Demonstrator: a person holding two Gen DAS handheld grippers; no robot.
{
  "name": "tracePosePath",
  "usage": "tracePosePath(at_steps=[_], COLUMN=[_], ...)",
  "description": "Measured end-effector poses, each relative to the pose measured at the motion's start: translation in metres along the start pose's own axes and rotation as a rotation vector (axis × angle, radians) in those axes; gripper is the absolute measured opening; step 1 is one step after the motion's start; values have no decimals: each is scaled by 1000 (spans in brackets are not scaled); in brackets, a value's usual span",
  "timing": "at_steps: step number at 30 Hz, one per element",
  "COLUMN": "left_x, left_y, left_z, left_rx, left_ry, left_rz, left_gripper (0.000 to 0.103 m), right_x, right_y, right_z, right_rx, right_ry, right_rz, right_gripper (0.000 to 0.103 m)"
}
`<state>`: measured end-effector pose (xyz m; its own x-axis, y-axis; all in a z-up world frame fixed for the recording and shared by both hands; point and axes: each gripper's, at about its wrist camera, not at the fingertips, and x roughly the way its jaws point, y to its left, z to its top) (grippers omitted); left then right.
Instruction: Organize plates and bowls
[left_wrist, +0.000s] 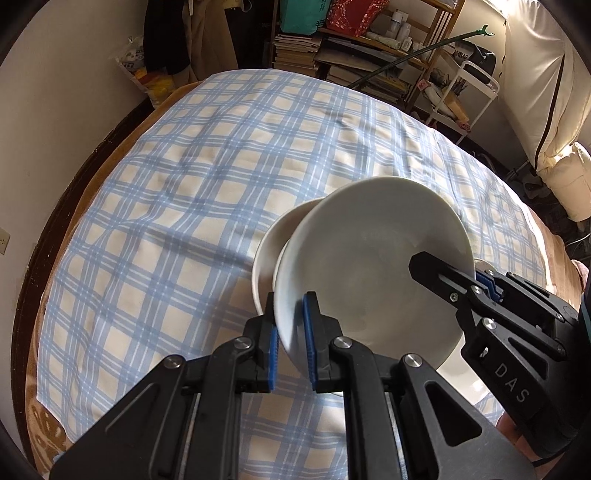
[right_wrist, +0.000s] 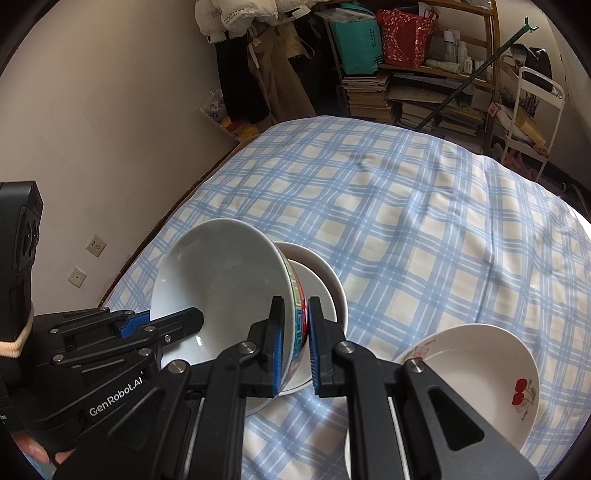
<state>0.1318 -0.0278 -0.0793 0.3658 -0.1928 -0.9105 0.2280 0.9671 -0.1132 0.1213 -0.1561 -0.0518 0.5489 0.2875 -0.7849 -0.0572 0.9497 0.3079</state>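
Two grippers share one bowl (right_wrist: 221, 295), white inside with a red and green patterned outside: the left gripper (left_wrist: 290, 343) is clamped on its near-left rim, the right gripper (right_wrist: 295, 343) on the opposite rim, mouth tilted toward the left gripper. Just beyond and below it sits a white bowl (left_wrist: 267, 247), empty; nothing lies in the held one either. Lower right of the right gripper rests a cherry-print plate (right_wrist: 491, 380), apart from both bowls on the checked cloth (left_wrist: 203, 184).

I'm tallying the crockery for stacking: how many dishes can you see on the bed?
3. A patterned bowl held tilted by both tools, a white bowl right behind it, and a cherry plate at the near right. More may be hidden under the tools.
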Motion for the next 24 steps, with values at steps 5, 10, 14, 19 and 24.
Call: tracePosePath(at_steps=[5,10,14,19,24], left_x=[15,28,29,29,28], left_y=[4,5,4,1,-1], left_z=[-2,-1,-2,-2,0], left_rx=[0,-9,2,22,25], left_ry=[29,53,46,39,32], left_rz=[-6,-5,7,14,17], left_gripper=[13,13,13,14,15], right_x=[13,25,29,27,25], right_y=[0,-3,-6,-7,-6], right_z=[-2,-7,-9,-10,-7], right_rx=[-10,-8,-1,9,11], right_ry=[9,17,12,-5,-18], right_rz=[2,-3,11,5,-2], right_gripper=[13,13,13,13,13])
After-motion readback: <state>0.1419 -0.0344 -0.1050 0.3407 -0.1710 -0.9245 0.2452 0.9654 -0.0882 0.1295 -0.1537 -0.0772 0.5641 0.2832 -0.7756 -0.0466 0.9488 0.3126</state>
